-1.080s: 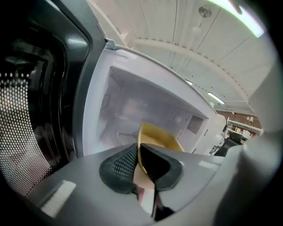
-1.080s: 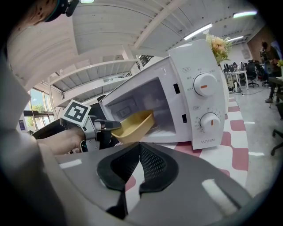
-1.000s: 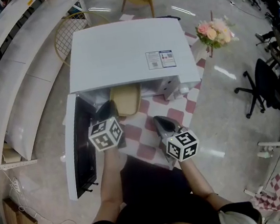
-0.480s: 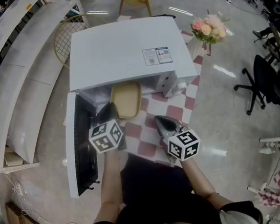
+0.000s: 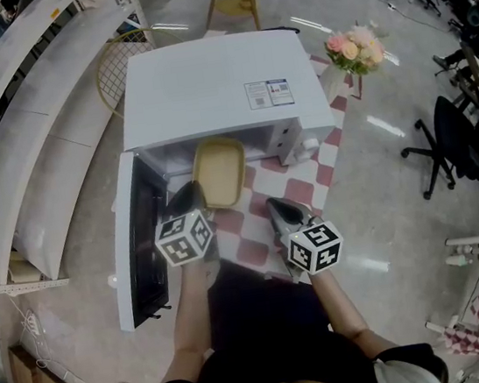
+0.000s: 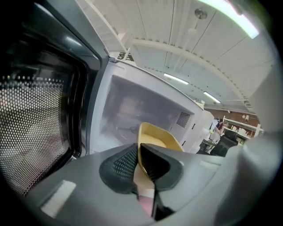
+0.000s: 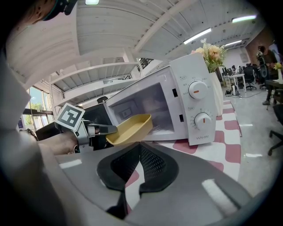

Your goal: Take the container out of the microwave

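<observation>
Left hand-held gripper (image 5: pixel 190 190) pinches the yellow container (image 5: pixel 220 169) by its near rim, just outside the microwave (image 5: pixel 215 83) cavity, w/ door (image 5: pixel 135 245) swung wide for clearance. Right hand-held gripper (image 5: pixel 272 205), jaws pressed together & empty, waits in front of the microwave.

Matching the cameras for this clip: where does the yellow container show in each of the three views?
Head view: yellow container at centre, sticking out from the microwave front, just ahead of the left gripper.
Left gripper view: low centre, rim pinched between the jaws, with the microwave cavity behind.
Right gripper view: left of centre, before the open microwave.
Shared landmark: the white microwave.
</observation>
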`<state>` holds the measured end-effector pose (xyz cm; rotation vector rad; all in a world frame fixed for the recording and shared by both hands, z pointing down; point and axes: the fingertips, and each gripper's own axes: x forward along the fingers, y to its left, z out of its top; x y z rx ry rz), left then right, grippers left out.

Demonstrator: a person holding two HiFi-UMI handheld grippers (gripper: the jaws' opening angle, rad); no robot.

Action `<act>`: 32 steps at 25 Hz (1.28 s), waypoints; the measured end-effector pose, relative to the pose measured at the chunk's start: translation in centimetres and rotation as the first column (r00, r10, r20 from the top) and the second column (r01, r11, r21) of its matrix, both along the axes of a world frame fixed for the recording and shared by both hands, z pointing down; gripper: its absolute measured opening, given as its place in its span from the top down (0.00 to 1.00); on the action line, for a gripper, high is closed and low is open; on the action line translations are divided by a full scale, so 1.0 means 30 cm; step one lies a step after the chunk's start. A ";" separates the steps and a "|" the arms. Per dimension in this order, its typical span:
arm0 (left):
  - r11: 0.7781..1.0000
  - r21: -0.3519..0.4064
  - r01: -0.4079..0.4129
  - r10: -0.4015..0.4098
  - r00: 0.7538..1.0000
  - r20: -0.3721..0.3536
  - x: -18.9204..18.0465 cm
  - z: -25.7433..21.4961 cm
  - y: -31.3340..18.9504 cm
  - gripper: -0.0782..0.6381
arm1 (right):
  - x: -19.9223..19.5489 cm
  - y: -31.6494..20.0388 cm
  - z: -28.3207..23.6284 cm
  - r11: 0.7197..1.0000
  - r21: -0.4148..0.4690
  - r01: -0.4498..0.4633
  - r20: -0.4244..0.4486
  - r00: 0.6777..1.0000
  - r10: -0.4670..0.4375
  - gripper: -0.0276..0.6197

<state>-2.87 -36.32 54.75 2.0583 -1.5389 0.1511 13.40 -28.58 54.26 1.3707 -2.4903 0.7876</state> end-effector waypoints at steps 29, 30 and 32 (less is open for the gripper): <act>1.000 -0.020 -0.006 0.005 0.999 -0.038 0.003 0.005 0.185 0.85 | 0.012 0.072 -0.054 1.000 0.011 -0.028 0.099 0.995 0.027 0.96; 1.000 -0.021 -0.006 0.005 0.999 -0.037 0.003 0.007 0.190 0.85 | 0.013 0.075 -0.054 1.000 0.009 -0.028 0.100 0.995 0.027 0.96; 1.000 -0.025 -0.007 0.006 0.999 -0.036 0.004 0.010 0.200 0.85 | 0.017 0.080 -0.055 1.000 0.006 -0.030 0.103 0.994 0.029 0.96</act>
